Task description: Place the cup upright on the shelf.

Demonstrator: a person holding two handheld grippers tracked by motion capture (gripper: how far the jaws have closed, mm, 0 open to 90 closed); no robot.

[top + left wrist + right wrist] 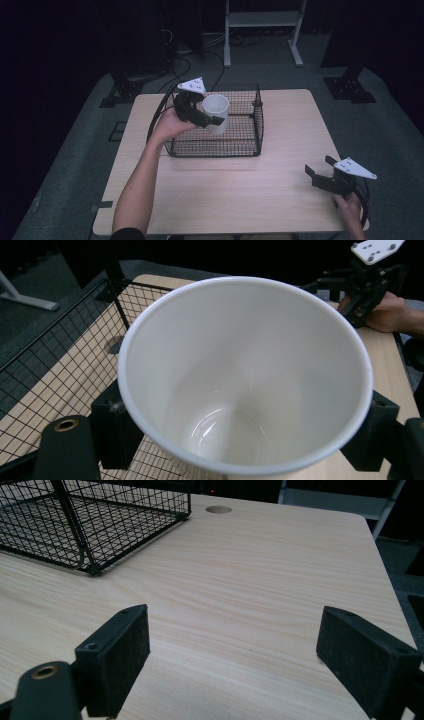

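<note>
From the high view I see my left gripper (pixel 212 120) squeezing the white cup (pixel 216 114) over the black wire basket (pixel 257 131), and the cup stands up tall with its open mouth on top, so I think it could tip or bang the wires if my squeeze slips. In the left gripper view the cup (pixel 240 390) sits snug between my two black jaws. In the right gripper view my right gripper (pixel 232 662) is wide open, holds nothing, and waits over the wooden table (pixel 260 580).
</note>
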